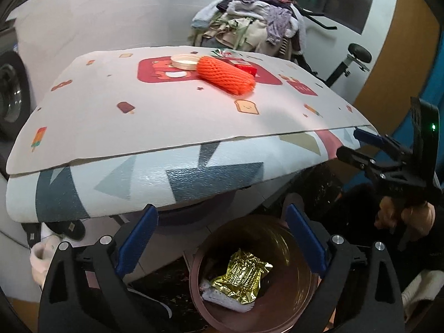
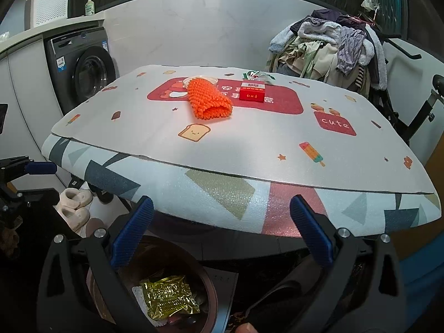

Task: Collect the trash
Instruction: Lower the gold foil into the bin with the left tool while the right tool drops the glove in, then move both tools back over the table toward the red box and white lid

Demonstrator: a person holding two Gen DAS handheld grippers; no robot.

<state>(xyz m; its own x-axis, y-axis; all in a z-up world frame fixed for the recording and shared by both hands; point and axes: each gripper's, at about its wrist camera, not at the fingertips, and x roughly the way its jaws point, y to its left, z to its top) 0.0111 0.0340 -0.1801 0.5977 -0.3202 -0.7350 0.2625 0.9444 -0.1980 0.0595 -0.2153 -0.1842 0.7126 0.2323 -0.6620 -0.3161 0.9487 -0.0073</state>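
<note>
An orange foam net sleeve point(image 1: 226, 76) point(image 2: 208, 101) lies on the patterned table point(image 1: 138, 127) point(image 2: 249, 144). Behind it are a round lid point(image 1: 184, 61) point(image 2: 200, 79), a red box point(image 2: 251, 92) point(image 1: 245, 68) and a crumpled green-white wrapper point(image 2: 256, 75). A brown bin point(image 1: 302, 266) point(image 2: 211, 291) stands on the floor below the table's front edge and holds a gold foil wrapper point(image 1: 244, 277) point(image 2: 169, 299) on white foam. My left gripper point(image 1: 222, 241) is open and empty above the bin. My right gripper point(image 2: 222, 230) is open and empty, just right of the bin; it also shows in the left wrist view point(image 1: 363, 144).
A washing machine point(image 2: 83, 69) stands left of the table. A pile of clothes point(image 2: 333, 47) point(image 1: 255, 25) sits behind it on the right, by an exercise machine point(image 2: 421, 105). Slippers point(image 2: 75, 205) lie on the floor under the table's left side.
</note>
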